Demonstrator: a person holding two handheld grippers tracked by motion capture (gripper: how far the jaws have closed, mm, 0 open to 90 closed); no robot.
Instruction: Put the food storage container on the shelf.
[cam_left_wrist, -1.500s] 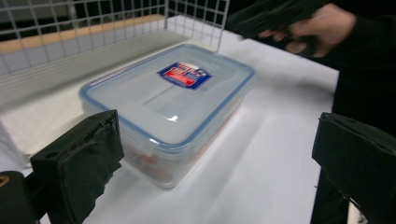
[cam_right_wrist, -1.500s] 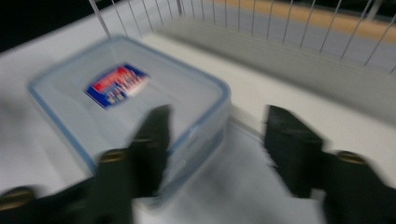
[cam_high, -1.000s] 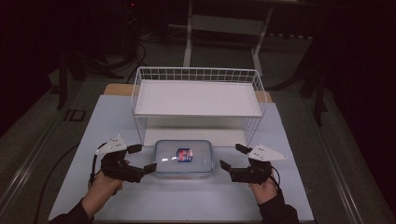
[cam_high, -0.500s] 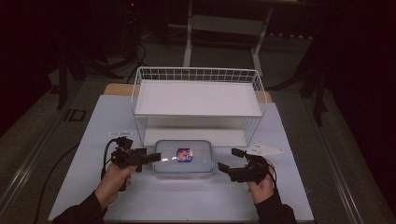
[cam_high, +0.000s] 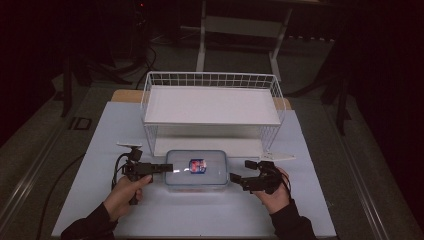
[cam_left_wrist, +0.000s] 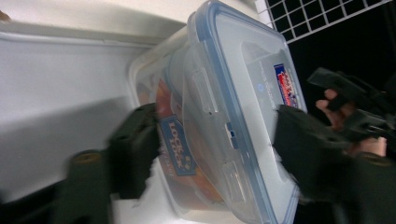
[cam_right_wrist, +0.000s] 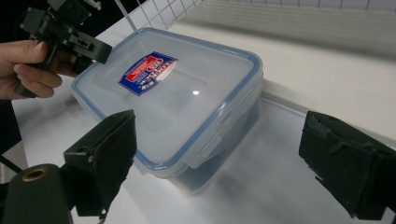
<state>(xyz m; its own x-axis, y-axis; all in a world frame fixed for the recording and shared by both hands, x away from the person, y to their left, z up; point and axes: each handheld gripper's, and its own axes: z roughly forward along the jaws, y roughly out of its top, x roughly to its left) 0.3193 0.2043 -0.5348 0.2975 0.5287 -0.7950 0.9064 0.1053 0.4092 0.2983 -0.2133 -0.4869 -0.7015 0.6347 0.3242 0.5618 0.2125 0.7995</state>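
- Since half a second ago, we see the left tongs (cam_high: 167, 168) have turned on their side and slid in to the left end of the clear container (cam_high: 196, 170); the right tongs (cam_high: 235, 178) have edged in toward its right end.
- The container sits on the white counter (cam_high: 200, 215), just in front of the white wire rack (cam_high: 212, 107), lid on.
- In the left gripper view our left tongs (cam_left_wrist: 212, 140) straddle the container's end, one jaw under the base side, one over the lid, both touching or very nearly; we cannot tell whether they are clamped yet.
- Our right tongs (cam_right_wrist: 217, 154) gape wide, with the container's corner between the jaws and neither jaw touching it.
- We judge the container to be rigid, smooth plastic, so likely slippery; something reddish shows inside, so probably light to moderate in weight.
- We would grip across the blue rim (cam_right_wrist: 211, 122) near a latch flap (cam_right_wrist: 208, 142), lid to base, at both ends, keeping it level.
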